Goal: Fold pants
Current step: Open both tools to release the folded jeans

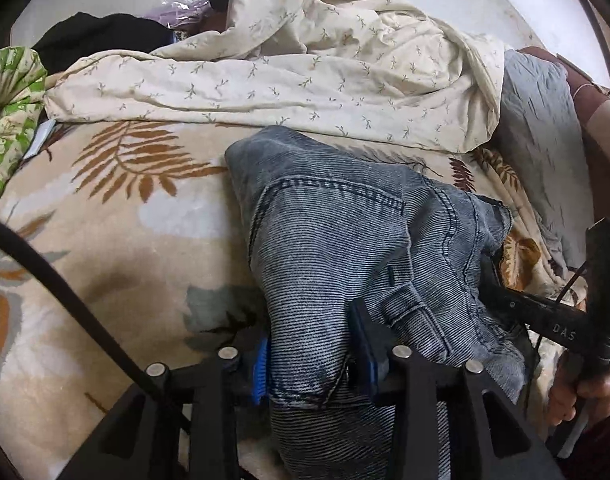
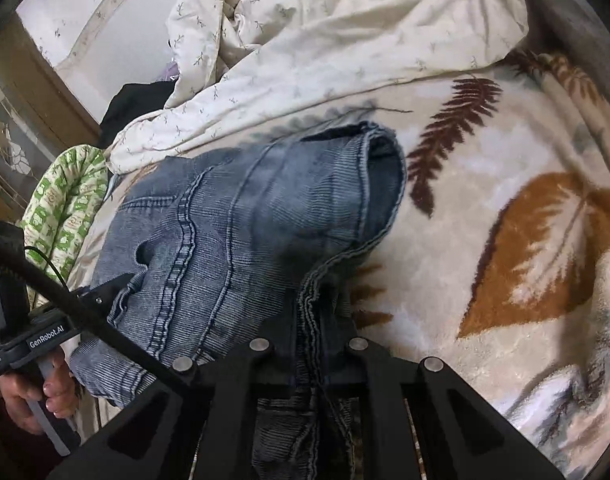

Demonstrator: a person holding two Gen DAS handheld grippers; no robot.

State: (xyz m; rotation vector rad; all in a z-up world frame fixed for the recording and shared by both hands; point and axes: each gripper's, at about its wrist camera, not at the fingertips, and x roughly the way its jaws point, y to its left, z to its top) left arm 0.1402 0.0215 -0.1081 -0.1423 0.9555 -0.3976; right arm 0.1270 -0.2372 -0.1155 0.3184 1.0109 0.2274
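Note:
Blue-grey denim pants (image 1: 345, 240) lie bunched on a leaf-patterned blanket (image 1: 125, 240). My left gripper (image 1: 313, 360) is shut on a thick fold of the pants, with denim pressed between its blue pads (image 1: 261, 368). In the right wrist view the pants (image 2: 245, 220) drape from my right gripper (image 2: 311, 344), which is shut on a seamed edge of the denim. A hemmed opening (image 2: 381, 160) points toward the far side. The right gripper shows in the left wrist view (image 1: 545, 316) under the denim, and the left gripper shows in the right wrist view (image 2: 105, 292).
A cream duvet with a sprig print (image 1: 305, 60) is heaped behind the pants. A green-patterned cloth (image 1: 9, 112) lies at the left, dark clothing (image 1: 105, 36) behind it. A grey pillow (image 1: 537, 120) lies at the right. A wooden cabinet (image 2: 17, 120) stands beside the bed.

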